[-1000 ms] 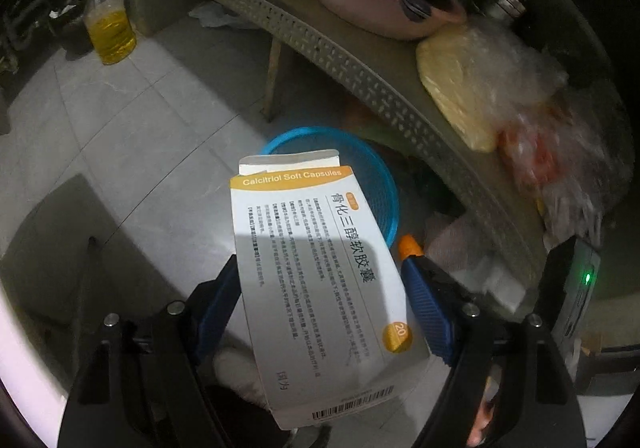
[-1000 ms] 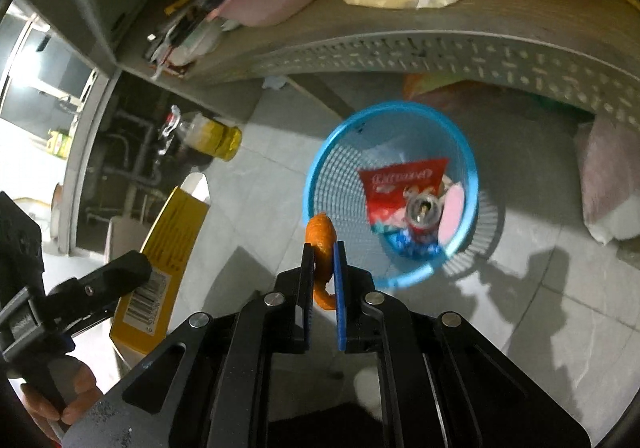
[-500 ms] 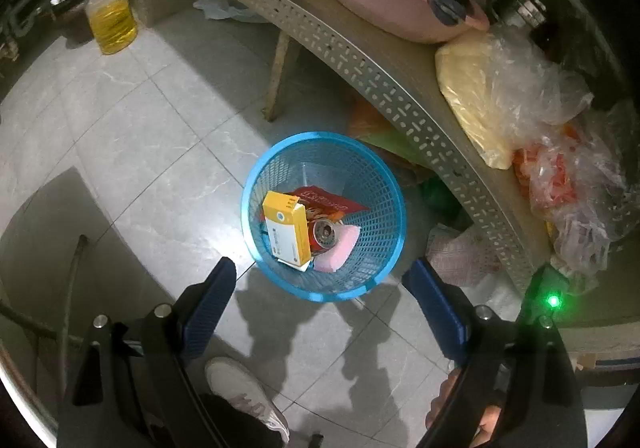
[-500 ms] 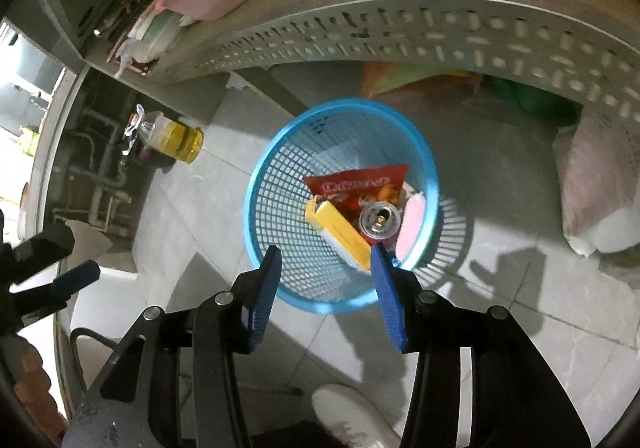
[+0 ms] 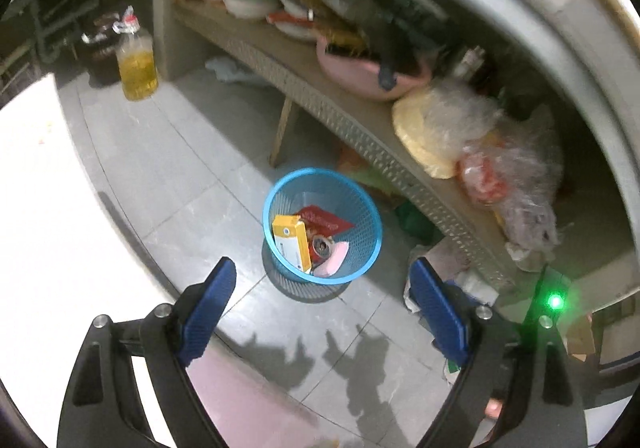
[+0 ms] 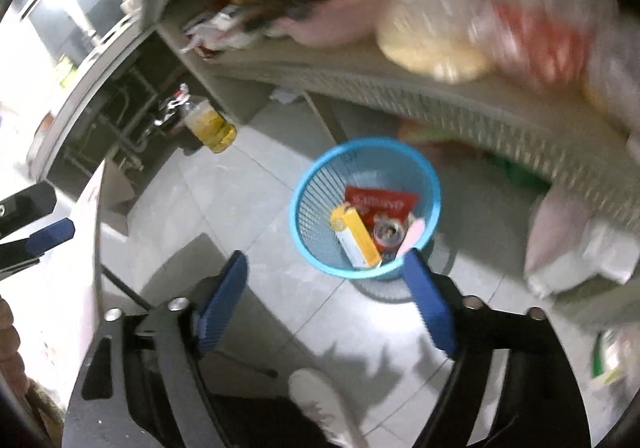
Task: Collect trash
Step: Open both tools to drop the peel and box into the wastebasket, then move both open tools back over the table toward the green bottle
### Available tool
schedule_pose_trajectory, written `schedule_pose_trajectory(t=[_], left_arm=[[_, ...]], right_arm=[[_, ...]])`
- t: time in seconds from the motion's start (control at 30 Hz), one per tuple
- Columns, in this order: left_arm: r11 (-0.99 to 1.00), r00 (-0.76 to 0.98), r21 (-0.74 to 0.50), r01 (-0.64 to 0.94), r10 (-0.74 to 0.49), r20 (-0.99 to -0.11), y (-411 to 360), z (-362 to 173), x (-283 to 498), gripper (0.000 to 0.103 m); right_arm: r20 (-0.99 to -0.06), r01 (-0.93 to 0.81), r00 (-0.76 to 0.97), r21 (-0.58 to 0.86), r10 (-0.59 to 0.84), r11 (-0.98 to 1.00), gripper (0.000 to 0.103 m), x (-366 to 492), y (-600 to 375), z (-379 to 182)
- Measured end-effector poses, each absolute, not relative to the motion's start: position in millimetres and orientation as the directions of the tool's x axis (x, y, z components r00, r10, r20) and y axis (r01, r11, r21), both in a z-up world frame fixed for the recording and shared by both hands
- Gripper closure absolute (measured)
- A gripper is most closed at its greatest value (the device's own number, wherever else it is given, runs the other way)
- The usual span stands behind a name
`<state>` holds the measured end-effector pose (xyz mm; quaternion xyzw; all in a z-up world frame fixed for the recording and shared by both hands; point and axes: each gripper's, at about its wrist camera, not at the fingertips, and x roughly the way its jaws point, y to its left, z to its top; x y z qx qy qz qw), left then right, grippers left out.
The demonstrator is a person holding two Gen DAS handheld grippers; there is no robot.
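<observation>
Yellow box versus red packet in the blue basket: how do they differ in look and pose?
The yellow box is a rigid carton, yellow and white, propped on end against the basket wall; the red packet is a flat, flexible wrapper with white lettering, lying slanted behind it. The box sits on the left side of the basket, the packet towards the back, partly hidden by the box and a can. Both lie inside the basket, touching neither gripper.

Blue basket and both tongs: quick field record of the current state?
basket: blue basket upright on the tiled floor, beside the shelf
contents: yellow box, red packet, can, pink item
left tongs: open, nothing held
right tongs: open, nothing held
nearby: oil bottle on floor
</observation>
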<state>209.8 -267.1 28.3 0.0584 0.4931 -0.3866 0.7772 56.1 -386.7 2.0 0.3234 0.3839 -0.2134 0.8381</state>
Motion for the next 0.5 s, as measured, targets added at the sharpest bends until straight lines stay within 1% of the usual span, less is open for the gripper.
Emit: schedule_pose_trajectory(t=[0.07, 0.13, 0.27, 0.33, 0.5], left_arm=[[0.701, 0.253, -0.287, 0.653, -0.558, -0.790, -244.8, 39.3, 201.9, 0.017], [0.713, 0.296, -0.280, 0.642, -0.568, -0.768, -217.7, 50.4, 191.2, 0.017], [0.733, 0.369, -0.264, 0.627, -0.577, -0.728, -168.1, 63.0, 166.0, 0.017], [0.745, 0.389, -0.265, 0.613, -0.576, -0.719, -148.1, 64.8, 156.6, 0.017], [0.767, 0.420, -0.290, 0.573, -0.579, -0.699, -94.9, 64.2, 133.6, 0.016]], right_arm=[[-0.767, 0.589, 0.621, 0.325, -0.158, 0.740, 0.011, 55.5, -374.4, 22.3], [-0.754, 0.570, 0.626, 0.269, -0.199, 0.776, 0.008, 56.3, -359.7, 39.2], [-0.731, 0.537, 0.618, 0.125, -0.289, 0.834, 0.008, 57.0, -326.5, 67.1], [-0.720, 0.526, 0.618, 0.081, -0.316, 0.847, 0.008, 54.9, -316.8, 72.1], [-0.706, 0.454, 0.626, -0.015, -0.331, 0.891, 0.008, 54.8, -286.9, 85.5]])
